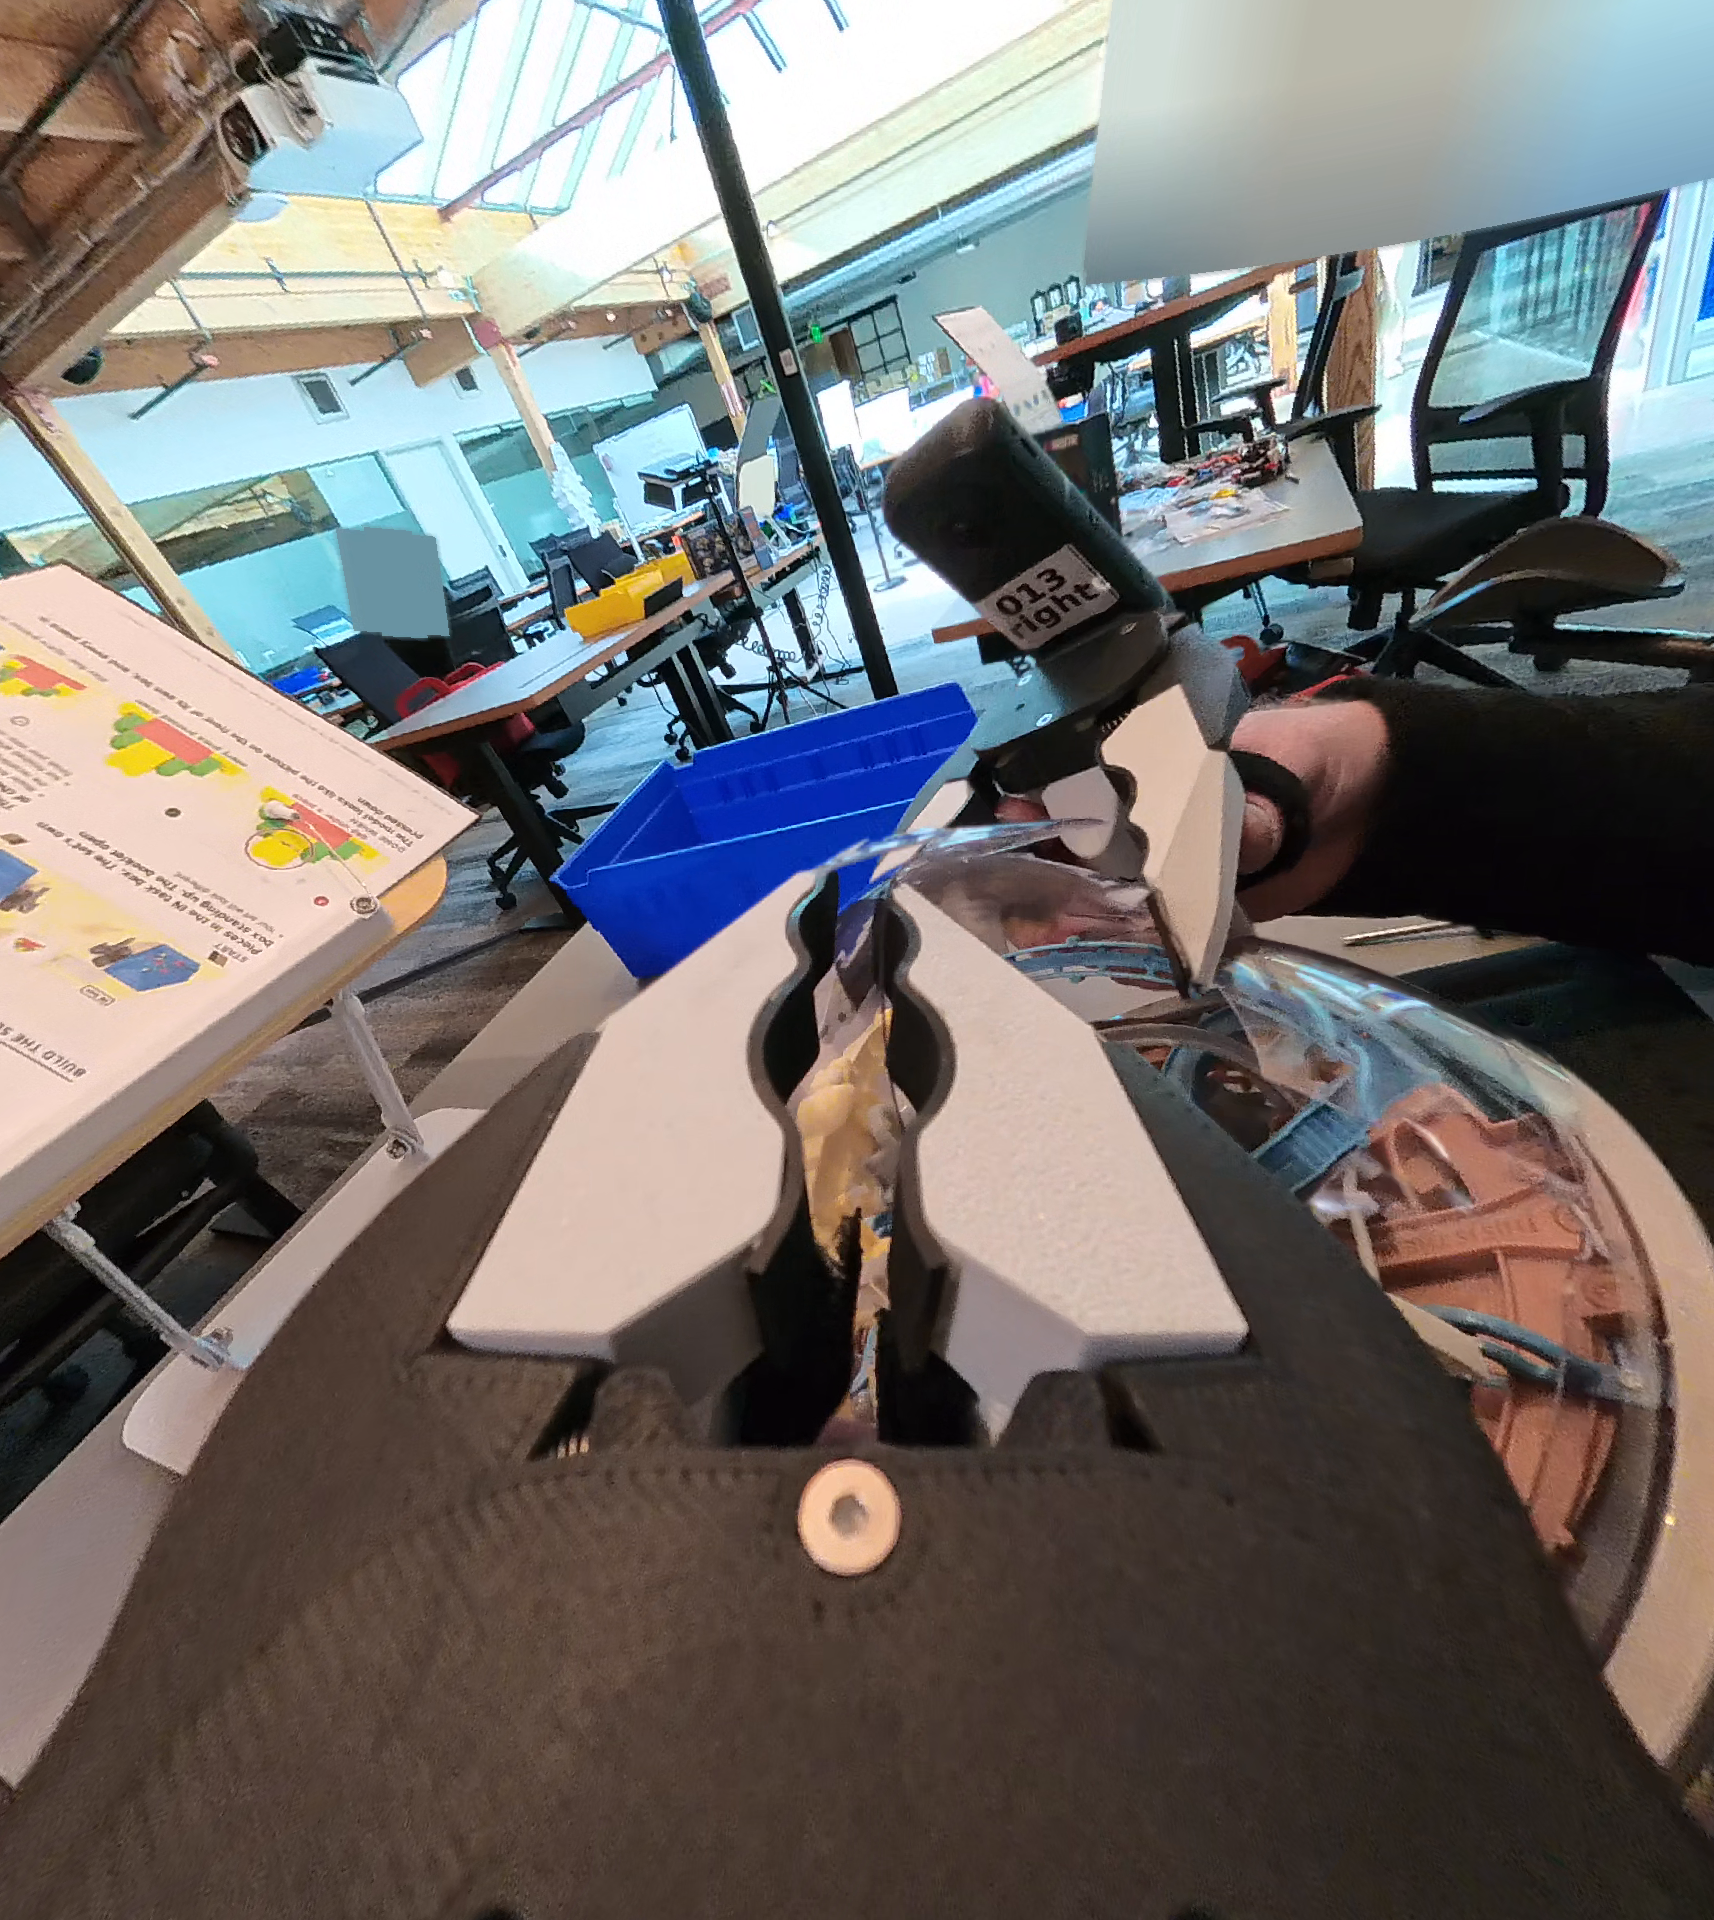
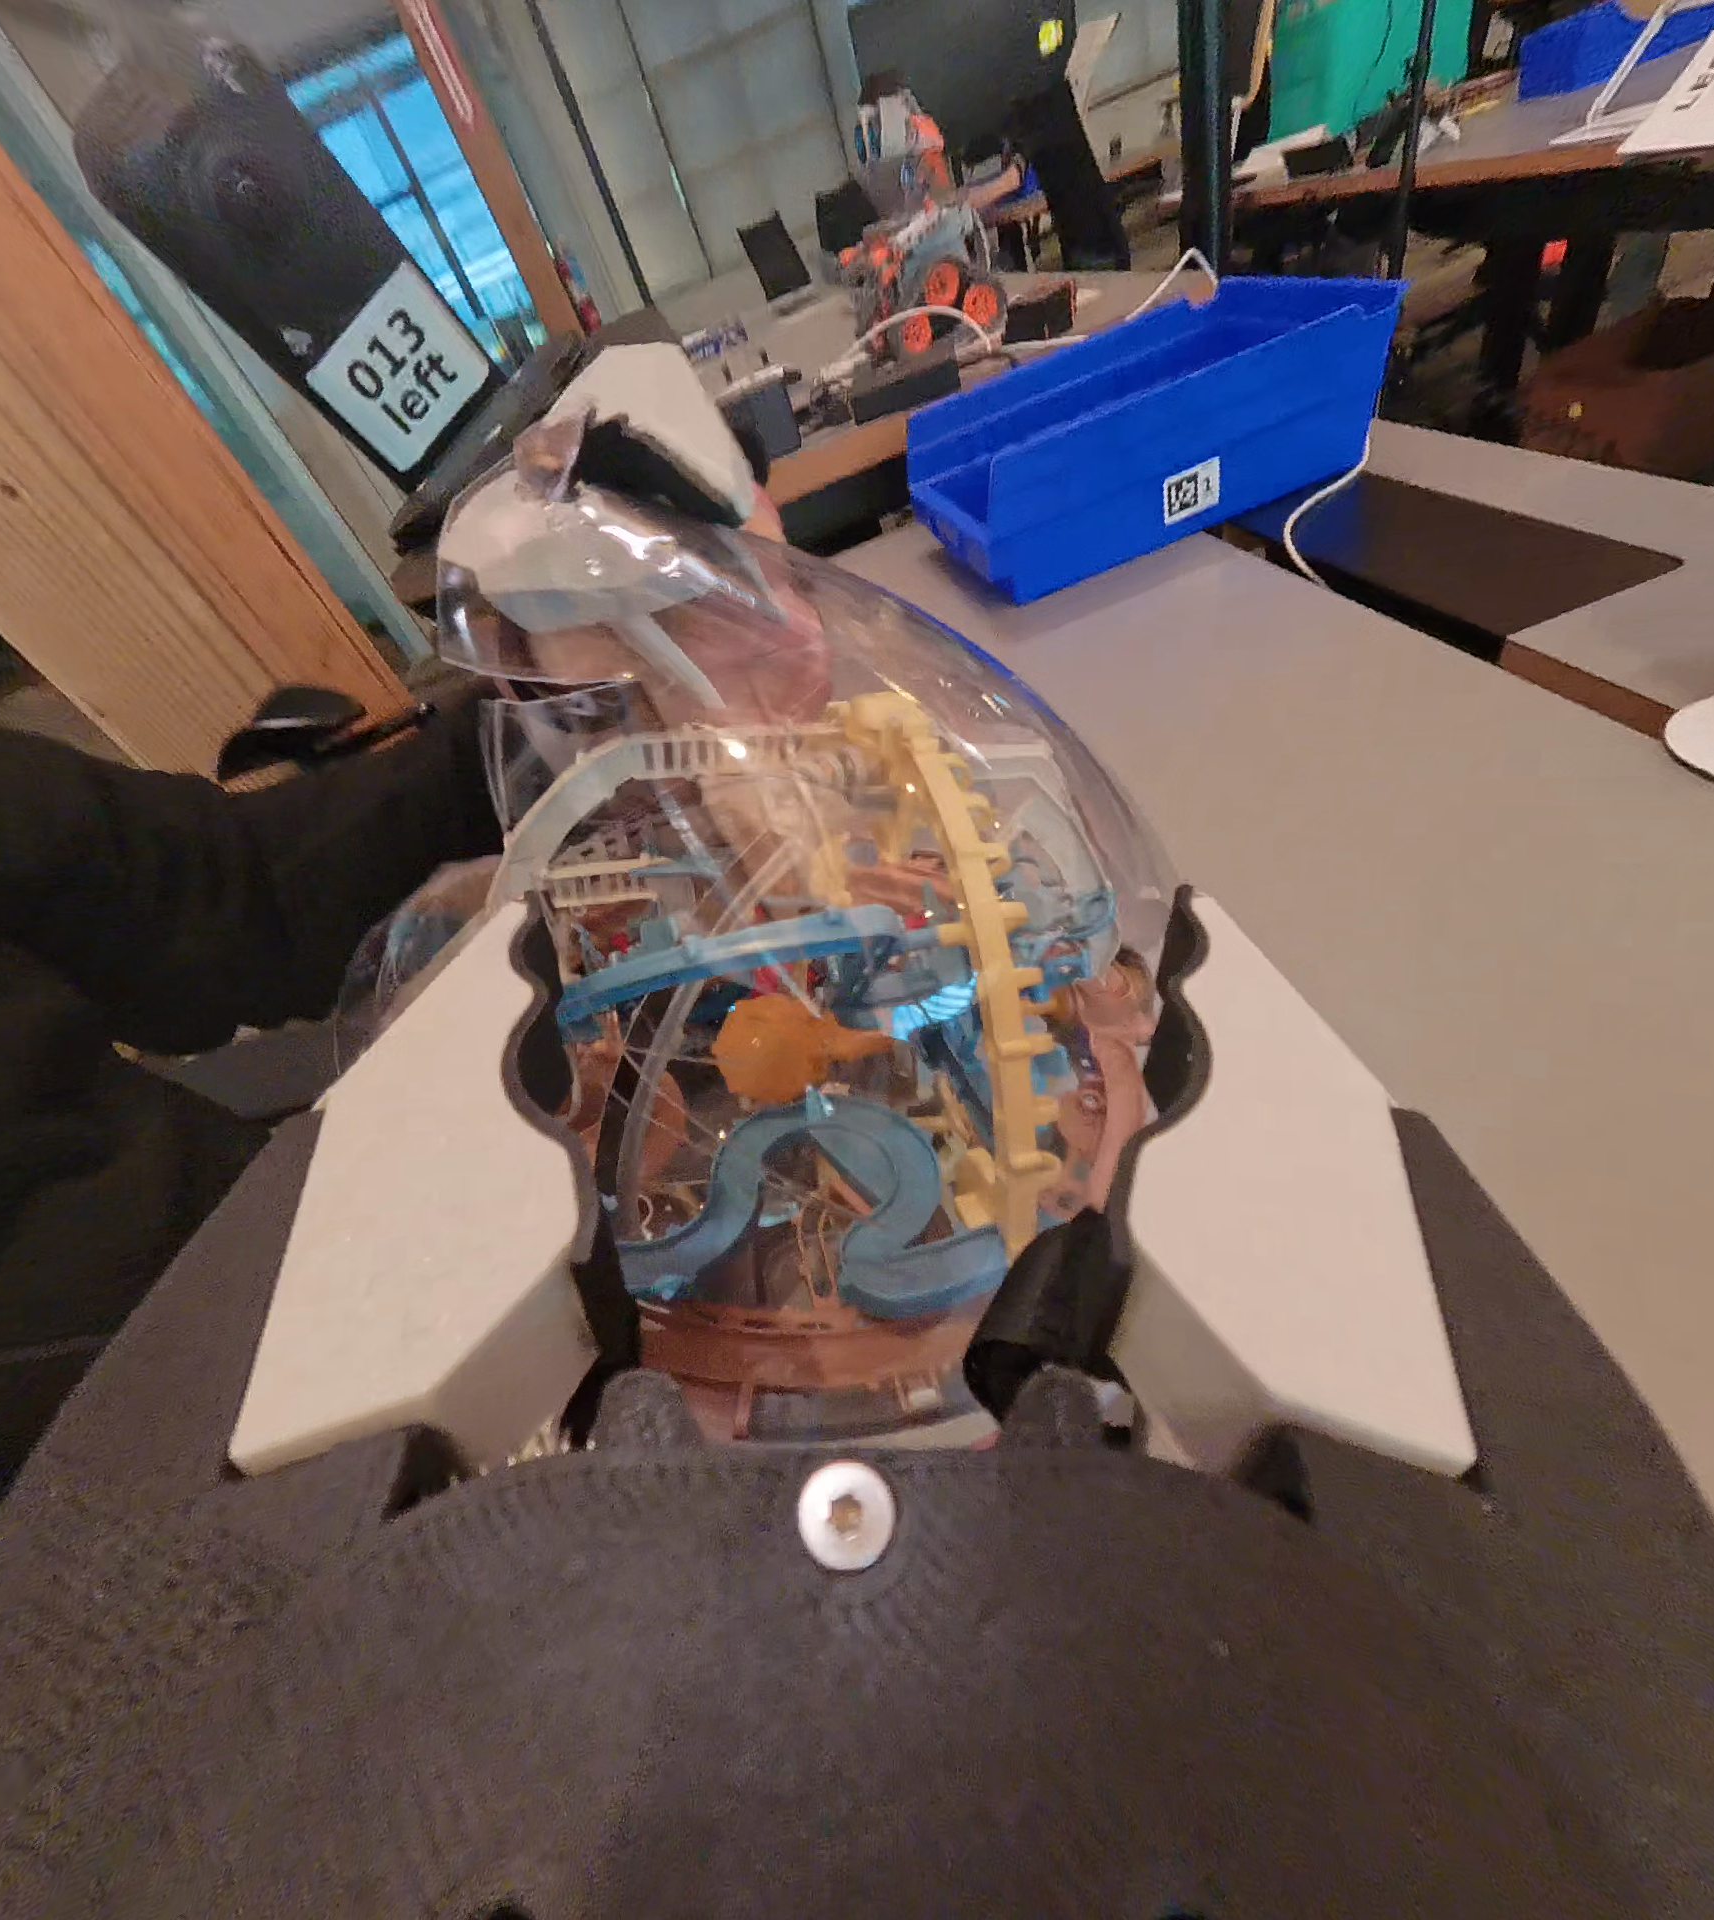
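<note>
A clear plastic maze ball [image 2: 791, 1049] with blue, yellow and brown tracks inside is held between both grippers above a grey table [image 2: 1352, 831]. My right gripper [image 2: 853, 914] is shut on the ball, one finger on each side. My left gripper [image 1: 858, 894] is nearly closed on a thin clear edge of the ball's shell, with yellow parts showing between its fingers. The ball [image 1: 1435, 1174] bulges out to the right of the left gripper. The right gripper [image 1: 1144, 894] shows in the left wrist view, held by a hand in a black sleeve. The left gripper [image 2: 645, 447] shows at the ball's far top.
A blue bin [image 2: 1144, 436] stands on the table beyond the ball, also in the left wrist view [image 1: 770, 831]. A tilted picture board [image 1: 105, 883] stands at the left. A black pole [image 1: 780, 364] rises behind the bin. An office chair [image 1: 1507, 468] and desks lie farther off. There is about 6 cm between the tips of the two grippers.
</note>
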### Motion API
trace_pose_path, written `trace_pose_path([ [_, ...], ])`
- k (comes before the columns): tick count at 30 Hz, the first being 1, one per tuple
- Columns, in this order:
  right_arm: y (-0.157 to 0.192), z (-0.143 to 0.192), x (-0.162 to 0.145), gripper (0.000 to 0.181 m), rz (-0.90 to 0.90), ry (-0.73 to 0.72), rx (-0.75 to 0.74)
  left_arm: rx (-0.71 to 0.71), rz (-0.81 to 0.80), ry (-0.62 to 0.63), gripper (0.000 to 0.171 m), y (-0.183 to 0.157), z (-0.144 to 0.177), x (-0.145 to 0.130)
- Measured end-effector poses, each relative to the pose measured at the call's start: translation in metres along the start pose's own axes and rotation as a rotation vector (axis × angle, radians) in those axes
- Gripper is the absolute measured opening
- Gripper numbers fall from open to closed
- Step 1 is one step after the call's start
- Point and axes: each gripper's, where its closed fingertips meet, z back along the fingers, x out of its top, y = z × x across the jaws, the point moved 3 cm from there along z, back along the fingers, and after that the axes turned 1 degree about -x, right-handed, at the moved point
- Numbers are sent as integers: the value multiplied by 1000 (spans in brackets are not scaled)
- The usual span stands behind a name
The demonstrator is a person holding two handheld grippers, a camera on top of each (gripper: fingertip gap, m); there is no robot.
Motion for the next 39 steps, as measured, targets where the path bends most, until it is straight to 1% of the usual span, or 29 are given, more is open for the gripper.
trace_pose_path([
  [13,-8,1,3,97,77,87,-44,2,-31,29,0,2,-10,3],
  [15,-11,-1,5,92,106,123,-57,3,-43,41,0,2,-12,3],
  [18,-18,-3,7,85,107,135,-43,16,-35,49,0,5,-15,0],
  [22,-22,-7,12,73,149,149,-57,42,-38,55,0,7,-16,-1],
  [27,-27,-12,20,63,180,139,-74,62,-26,60,0,11,-17,-4],
  [33,-31,-13,25,54,225,137,-121,80,-18,68,0,14,-19,-5],
  [39,-37,-17,33,43,319,153,-238,112,-41,90,0,16,-23,-5],
])
